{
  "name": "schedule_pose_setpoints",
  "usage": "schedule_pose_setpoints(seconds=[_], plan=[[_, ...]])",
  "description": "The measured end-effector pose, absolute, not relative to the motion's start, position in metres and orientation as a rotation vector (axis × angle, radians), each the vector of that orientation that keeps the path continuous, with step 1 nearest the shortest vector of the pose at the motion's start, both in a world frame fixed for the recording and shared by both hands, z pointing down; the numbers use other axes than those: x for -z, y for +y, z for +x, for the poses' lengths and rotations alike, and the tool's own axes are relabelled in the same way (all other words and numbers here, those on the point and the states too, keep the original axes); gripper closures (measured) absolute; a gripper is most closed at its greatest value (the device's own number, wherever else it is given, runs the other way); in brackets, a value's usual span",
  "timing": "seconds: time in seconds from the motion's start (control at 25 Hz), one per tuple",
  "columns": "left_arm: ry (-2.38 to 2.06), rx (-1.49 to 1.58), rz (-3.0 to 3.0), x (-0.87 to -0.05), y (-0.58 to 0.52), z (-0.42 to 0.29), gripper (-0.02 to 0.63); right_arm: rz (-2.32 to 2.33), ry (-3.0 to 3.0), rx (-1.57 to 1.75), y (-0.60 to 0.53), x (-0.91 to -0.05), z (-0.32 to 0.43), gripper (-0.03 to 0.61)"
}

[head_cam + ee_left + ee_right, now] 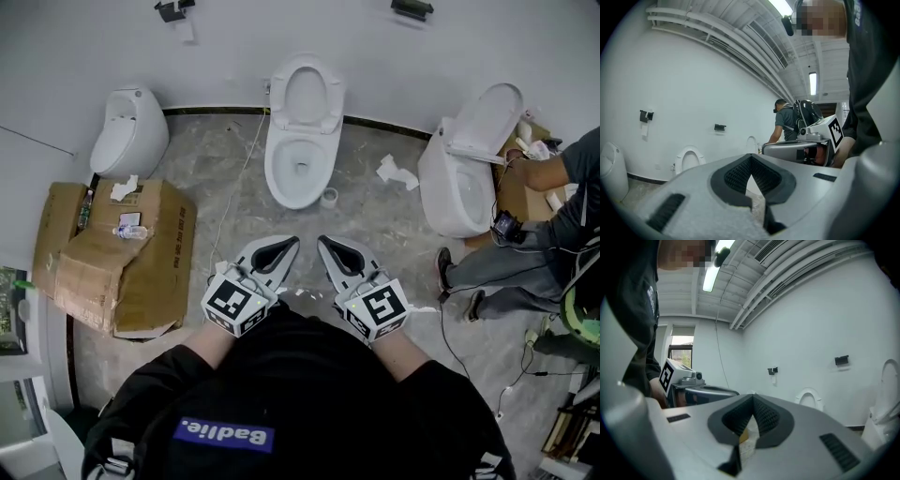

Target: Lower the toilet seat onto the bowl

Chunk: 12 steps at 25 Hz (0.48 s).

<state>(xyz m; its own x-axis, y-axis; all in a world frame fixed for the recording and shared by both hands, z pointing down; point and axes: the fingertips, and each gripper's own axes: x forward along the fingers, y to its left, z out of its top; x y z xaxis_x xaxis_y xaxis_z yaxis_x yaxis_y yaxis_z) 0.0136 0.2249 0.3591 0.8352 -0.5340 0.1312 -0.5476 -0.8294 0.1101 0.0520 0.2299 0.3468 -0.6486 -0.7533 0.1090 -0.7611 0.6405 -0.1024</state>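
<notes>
The toilet seat stands raised, leaning back against the white wall above its bowl, at the middle of the far side of the room; in the left gripper view it shows as a pale ring low on the wall. A small round thing sits on the marbled floor just beside the bowl's right foot, too small to name. Well short of the bowl, close to the person's body, the left gripper and the right gripper are held side by side, pointing toward the toilet, near each other but apart. Both have their jaws pressed together at the tips with nothing pinched between them, as each gripper's own view shows. A crumpled paper lies on the floor to the right of the bowl. Further right stands a second toilet with its lid up, and another person crouches next to it. To the left a urinal is mounted by the wall, and nearer lies a flattened cardboard box with a water bottle on top.
</notes>
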Motion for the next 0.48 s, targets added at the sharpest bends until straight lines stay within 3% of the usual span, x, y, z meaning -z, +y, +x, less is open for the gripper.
schedule_pose_setpoints(seconds=[0.48], plan=[[-0.808, -0.104, 2.866, -0.371, 0.109, -0.006, 0.603, 1.313, -2.725, -0.266, 0.123, -0.367, 0.03, 0.552]])
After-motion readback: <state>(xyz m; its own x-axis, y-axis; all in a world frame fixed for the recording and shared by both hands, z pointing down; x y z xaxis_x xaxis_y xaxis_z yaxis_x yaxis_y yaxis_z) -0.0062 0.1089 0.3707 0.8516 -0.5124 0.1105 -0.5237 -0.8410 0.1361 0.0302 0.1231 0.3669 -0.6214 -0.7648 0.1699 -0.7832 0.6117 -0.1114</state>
